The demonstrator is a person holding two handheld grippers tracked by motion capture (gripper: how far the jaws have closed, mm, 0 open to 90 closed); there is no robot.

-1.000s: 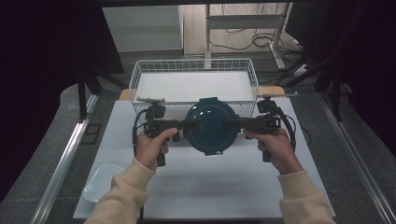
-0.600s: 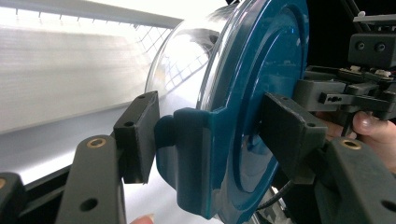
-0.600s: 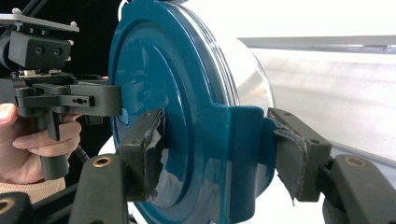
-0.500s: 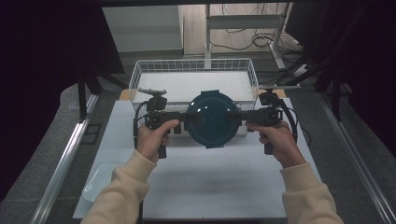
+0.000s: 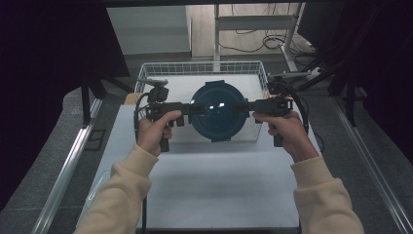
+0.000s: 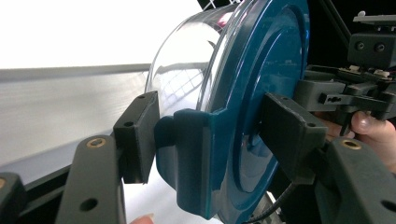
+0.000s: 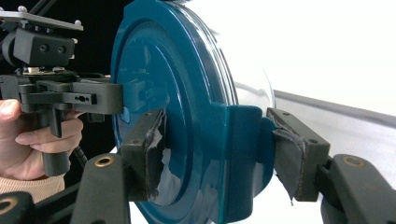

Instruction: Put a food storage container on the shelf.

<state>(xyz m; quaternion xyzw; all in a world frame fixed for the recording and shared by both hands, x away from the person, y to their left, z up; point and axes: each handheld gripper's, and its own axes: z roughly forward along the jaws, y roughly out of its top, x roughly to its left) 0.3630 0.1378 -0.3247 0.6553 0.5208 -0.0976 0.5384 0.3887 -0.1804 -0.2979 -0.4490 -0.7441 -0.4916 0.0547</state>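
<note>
While both tongs are clamping the same round thing from opposite sides, the left gripper [image 5: 194, 109] is sitting just left of the middle of the high view and the right gripper [image 5: 246, 106] just right of it, each pointing inward. In the left gripper view the left gripper [image 6: 210, 133] is pinching a teal side tab of the container [image 6: 243, 107], one black pad lying against the tab's outer face and the other pressing on the flat of the teal lid. In the right gripper view the right gripper [image 7: 212, 147] is gripping the opposite tab of the container [image 7: 187, 107] the same way, its worn pads [image 7: 152, 154] bearing on lid and tab. The container [image 5: 216, 109], a clear bowl under a teal lid, is hanging in the air between the two tongs at the centre of the high view, turned so that its round face is showing to the camera, and overlapping the near rim of the wire basket [image 5: 146, 80] that is standing in the upper middle of that frame. The left hand [image 5: 153, 131] and the right hand [image 5: 287, 131] are wrapping around the handles, cream sleeves [image 5: 122, 195] running down to the bottom edge. Beneath them the white table [image 5: 219, 190] is stretching across the lower half.
</note>
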